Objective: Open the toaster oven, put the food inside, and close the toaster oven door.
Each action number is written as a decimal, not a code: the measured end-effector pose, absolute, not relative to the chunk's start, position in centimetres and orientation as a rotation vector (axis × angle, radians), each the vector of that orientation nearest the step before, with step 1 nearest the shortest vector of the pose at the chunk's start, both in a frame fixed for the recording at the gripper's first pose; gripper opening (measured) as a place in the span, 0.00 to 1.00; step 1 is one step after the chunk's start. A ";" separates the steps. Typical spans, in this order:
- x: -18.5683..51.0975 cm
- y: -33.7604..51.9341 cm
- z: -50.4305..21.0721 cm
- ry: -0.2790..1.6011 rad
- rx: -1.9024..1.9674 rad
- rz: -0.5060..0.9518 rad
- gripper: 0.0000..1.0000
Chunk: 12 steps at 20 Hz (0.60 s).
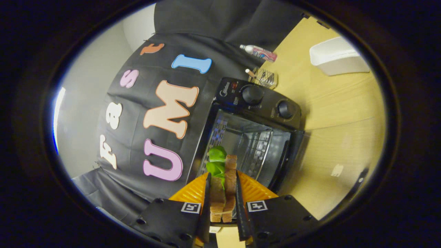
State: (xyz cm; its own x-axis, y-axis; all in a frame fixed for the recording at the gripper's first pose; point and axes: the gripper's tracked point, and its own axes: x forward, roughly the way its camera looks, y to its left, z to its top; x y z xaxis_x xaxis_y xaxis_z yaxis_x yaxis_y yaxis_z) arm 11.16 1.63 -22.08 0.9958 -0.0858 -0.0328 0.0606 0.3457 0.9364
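A sandwich [222, 193] of two bread slices with green lettuce [216, 160] sticking out stands on edge between my fingers. My gripper [222, 179] is shut on it, one finger pressing each bread side. Under the fingers lies an orange ridged plate [255, 193]. Just beyond the sandwich stands the black toaster oven [248, 137]; its front is open and the wire rack [256, 148] inside shows. Its door [293, 158] hangs folded down at the side of the opening. Two round knobs [252, 94] sit on the control panel.
The oven stands on a light wooden table [337, 131]. Past the oven are a small glass [267, 77] with a stick in it and a lying bottle [258, 52]. A white box [336, 57] sits further along the table. Black cloth hangs behind the oven.
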 end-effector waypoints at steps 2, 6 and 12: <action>12.8 1.8 -23.5 0.011 1.223 -0.115 0.35; 15.3 0.6 -24.3 0.008 1.229 -0.148 0.35; 17.7 0.4 -24.2 0.039 1.102 -0.159 0.46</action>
State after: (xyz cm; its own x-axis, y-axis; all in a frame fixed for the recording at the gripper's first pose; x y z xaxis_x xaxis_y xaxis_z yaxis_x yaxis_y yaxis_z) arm 17.73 0.39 -24.23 0.9879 -0.1088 -0.1105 0.1476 0.4416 0.8850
